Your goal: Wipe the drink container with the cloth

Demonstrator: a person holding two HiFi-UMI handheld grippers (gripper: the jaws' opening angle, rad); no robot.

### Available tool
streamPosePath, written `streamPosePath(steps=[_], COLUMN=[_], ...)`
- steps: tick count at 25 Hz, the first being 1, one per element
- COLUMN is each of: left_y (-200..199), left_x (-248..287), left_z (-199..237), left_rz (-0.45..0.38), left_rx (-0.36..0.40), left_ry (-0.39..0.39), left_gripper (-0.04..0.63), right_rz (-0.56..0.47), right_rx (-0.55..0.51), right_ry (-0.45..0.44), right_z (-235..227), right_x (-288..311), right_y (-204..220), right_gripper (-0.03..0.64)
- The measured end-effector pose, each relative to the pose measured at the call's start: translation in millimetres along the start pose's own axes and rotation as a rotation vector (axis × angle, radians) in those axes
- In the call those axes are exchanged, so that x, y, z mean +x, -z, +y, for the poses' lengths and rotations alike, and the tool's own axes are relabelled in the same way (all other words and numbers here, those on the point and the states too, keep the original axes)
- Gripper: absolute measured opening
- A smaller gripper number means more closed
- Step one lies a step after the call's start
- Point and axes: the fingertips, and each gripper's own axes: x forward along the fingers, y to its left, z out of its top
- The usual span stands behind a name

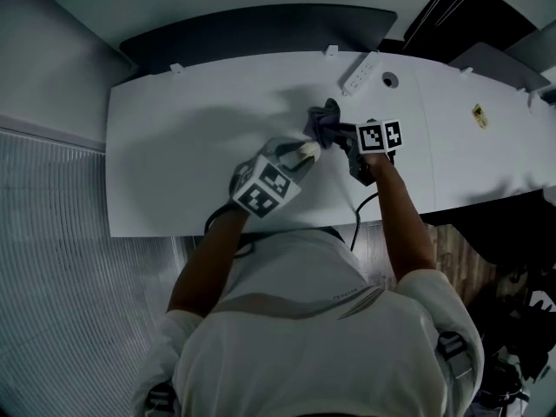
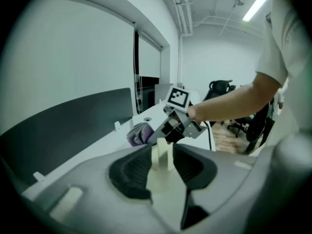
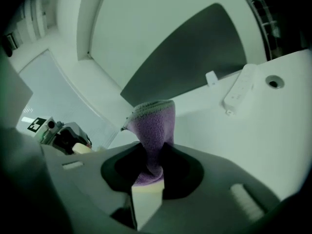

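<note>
On the white table [image 1: 191, 146] my right gripper [image 1: 334, 129] is shut on a purple cloth [image 1: 321, 122]. In the right gripper view the cloth [image 3: 153, 126] stands up bunched out of the jaws [image 3: 148, 179], above the tabletop. My left gripper [image 1: 308, 150] sits just left of the cloth, pointing at it. Its cream fingertips [image 2: 157, 155] stand slightly apart with nothing between them. The left gripper view shows the right gripper [image 2: 178, 123] and the cloth [image 2: 139, 133] just ahead. No drink container shows in any view.
A white power strip [image 1: 360, 72] and a round cable hole [image 1: 389, 80] lie behind the grippers near the table's far edge. A dark partition [image 1: 261, 29] runs along the back. A black cable [image 1: 356, 220] hangs over the front edge. Office chairs [image 2: 219, 89] stand beyond the table's end.
</note>
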Motion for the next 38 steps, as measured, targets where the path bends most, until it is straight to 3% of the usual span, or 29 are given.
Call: streamPosePath(steps=[4, 7, 17, 20, 29, 38], left_y=[-18.7, -34.2, -70.8, -82.0, -100.4, -95.7], left_x=[-25.2, -46.6, -124.1, -149.1, -190.6, -193.6], left_z=[-0.3, 5.7, 24.8, 28.2, 34.1, 33.9], left_rz=[-0.104, -0.197, -0.480, -0.557, -0.625, -0.630], left_rx=[-0.008, -0.026, -0.073, -0.074, -0.039, -0.036], left_ry=[0.000, -0.040, -0.191, -0.211, -0.262, -0.245], left_gripper=[0.137, 0.135, 0.009, 0.005, 0.005, 0.005], right_rz=[-0.263, -0.404, -0.704, -0.775, -0.880, -0.858], right_rx=[0.011, -0.005, -0.201, -0.276, -0.405, -0.434], right_ry=[0.086, 0.164, 0.341, 0.385, 0.487, 0.470], right_z=[14.3, 28.2, 113.5, 141.6, 189.2, 199.2], right_x=[-55.0, -89.3, -172.7, -195.0, -231.7, -219.9], right_y=[-7.7, -8.6, -23.0, -29.3, -39.3, -40.4], right_gripper=[0.094, 0.093, 0.092, 0.092, 0.092, 0.092])
